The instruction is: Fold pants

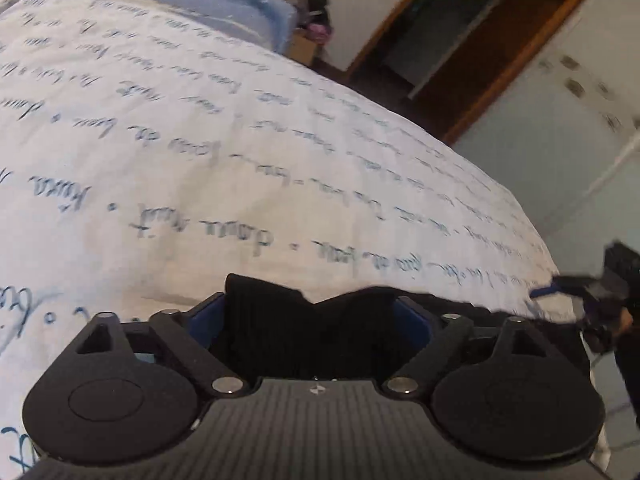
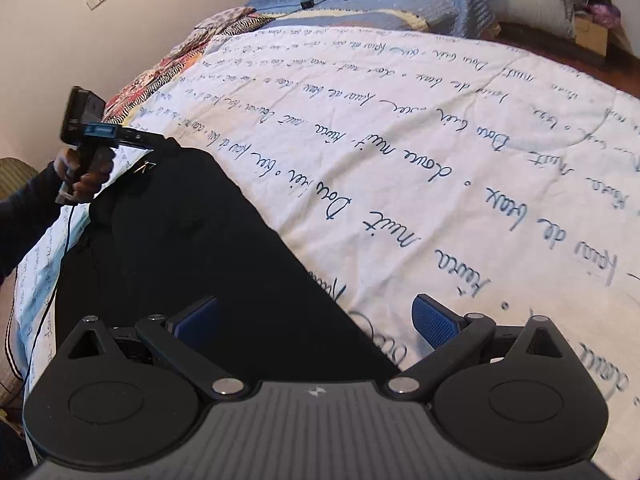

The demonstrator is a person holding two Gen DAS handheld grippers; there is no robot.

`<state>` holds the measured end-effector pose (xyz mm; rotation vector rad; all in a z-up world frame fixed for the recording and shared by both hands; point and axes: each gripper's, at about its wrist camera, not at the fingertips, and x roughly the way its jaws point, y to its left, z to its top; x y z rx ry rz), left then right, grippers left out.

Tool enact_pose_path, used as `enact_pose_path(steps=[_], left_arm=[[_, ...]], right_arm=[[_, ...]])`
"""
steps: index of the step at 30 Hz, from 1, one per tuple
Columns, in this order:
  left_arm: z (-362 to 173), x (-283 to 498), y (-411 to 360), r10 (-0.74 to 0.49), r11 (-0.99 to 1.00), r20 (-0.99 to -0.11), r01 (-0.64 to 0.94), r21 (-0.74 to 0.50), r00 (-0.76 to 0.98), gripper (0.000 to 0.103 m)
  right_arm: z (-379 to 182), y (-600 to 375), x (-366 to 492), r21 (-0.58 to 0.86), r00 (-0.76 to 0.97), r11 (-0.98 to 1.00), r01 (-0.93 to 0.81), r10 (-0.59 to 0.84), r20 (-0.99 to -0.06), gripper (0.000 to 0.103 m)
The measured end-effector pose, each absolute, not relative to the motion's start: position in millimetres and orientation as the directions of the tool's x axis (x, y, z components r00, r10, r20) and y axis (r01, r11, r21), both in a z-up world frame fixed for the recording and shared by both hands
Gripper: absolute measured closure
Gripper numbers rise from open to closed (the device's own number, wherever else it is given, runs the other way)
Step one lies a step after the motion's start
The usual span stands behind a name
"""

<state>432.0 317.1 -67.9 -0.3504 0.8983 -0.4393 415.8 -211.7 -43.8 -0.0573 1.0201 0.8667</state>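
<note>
Along the near edge of the white quilted bedspread (image 2: 460,152), the black cloth pants (image 2: 180,240) stretch between both tools: the left gripper (image 1: 312,320) has cloth bunched between its jaws, the right gripper (image 2: 316,320) stands open over the pants' edge.

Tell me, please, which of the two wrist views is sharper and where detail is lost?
Right wrist view: sharper, script on the white bedspread crisp; black pants almost featureless. Left wrist view: motion-blurred, script smeared, wardrobe soft; pants bunched between the jaws, a dark mass.

White bedspread (image 2: 460,168) with blue handwritten script, blue quilted blanket (image 2: 380,4) beyond it, wooden doorframe (image 1: 516,60) nearby.
</note>
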Motion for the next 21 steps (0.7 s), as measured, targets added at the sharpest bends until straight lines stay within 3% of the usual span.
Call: enact_pose_path(steps=[1, 4, 7, 10, 14, 19, 20, 21], left_arm=[[-70, 431, 311, -0.492, 0.868, -0.690, 0.235, -0.438, 0.530, 0.033], [-77, 424, 302, -0.408, 0.913, -0.726, 0.263, -0.312, 0.554, 0.050], [-74, 424, 305, -0.388, 0.922, -0.719, 0.242, -0.304, 0.577, 0.058], [-67, 418, 292, -0.320, 0.945, -0.719, 0.259, -0.199, 0.617, 0.070], [-43, 392, 272, -0.230, 0.966, -0.653, 0.249, -0.065, 0.722, 0.072], [-17, 356, 267, -0.240, 0.967, -0.546, 0.248, -0.060, 0.802, 0.072], [-13, 352, 266, -0.249, 0.965, -0.537, 0.253, -0.068, 0.806, 0.072], [-11, 349, 264, -0.252, 0.965, -0.526, 0.254, -0.068, 0.813, 0.072]], right_arm=[[-45, -209, 417, 0.338, 0.224, 0.669, -0.663, 0.607, -0.762, 0.000], [-49, -204, 416, 0.337, 0.221, 0.648, -0.683, 0.624, -0.749, 0.000], [-53, -202, 417, 0.334, 0.217, 0.643, -0.689, 0.623, -0.752, 0.000], [-53, -206, 417, 0.317, 0.237, 0.646, -0.695, 0.622, -0.747, 0.000], [-49, -210, 414, 0.304, 0.235, 0.633, -0.712, 0.623, -0.746, 0.000], [-54, -218, 412, 0.304, 0.182, 0.613, -0.729, 0.602, -0.778, 0.001], [-57, -219, 413, 0.315, 0.163, 0.608, -0.729, 0.601, -0.782, 0.005], [-60, -220, 413, 0.319, 0.146, 0.602, -0.732, 0.596, -0.790, 0.016]])
